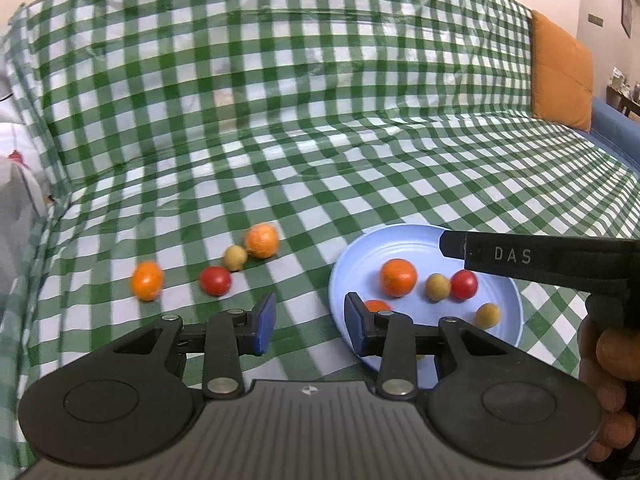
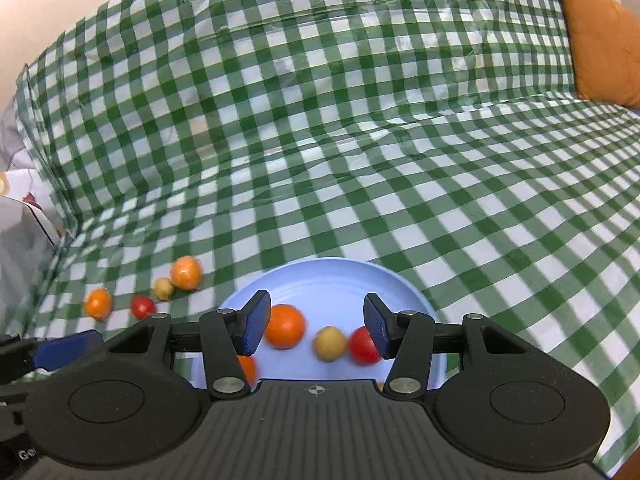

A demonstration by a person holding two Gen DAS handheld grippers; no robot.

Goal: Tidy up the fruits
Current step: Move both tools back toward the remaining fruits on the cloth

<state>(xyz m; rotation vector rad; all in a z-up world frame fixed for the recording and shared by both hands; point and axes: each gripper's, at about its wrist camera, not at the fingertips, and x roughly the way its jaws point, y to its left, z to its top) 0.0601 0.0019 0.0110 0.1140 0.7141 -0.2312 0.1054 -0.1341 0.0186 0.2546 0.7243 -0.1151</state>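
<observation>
Left wrist: "DAS" on right hand-held gripper

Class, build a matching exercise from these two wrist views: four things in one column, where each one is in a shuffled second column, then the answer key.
Column A
1. round red tomato beside the yellow fruit
2. round orange fruit farthest left
3. square orange cushion
4. open left tongs

Column B
a. at the sofa's back, far right
b. in the light blue round plate
c. on the green checked cloth, outside the plate
d. hovering over the plate's left edge

Pairs: 1-b, 2-c, 3-a, 4-d
</observation>
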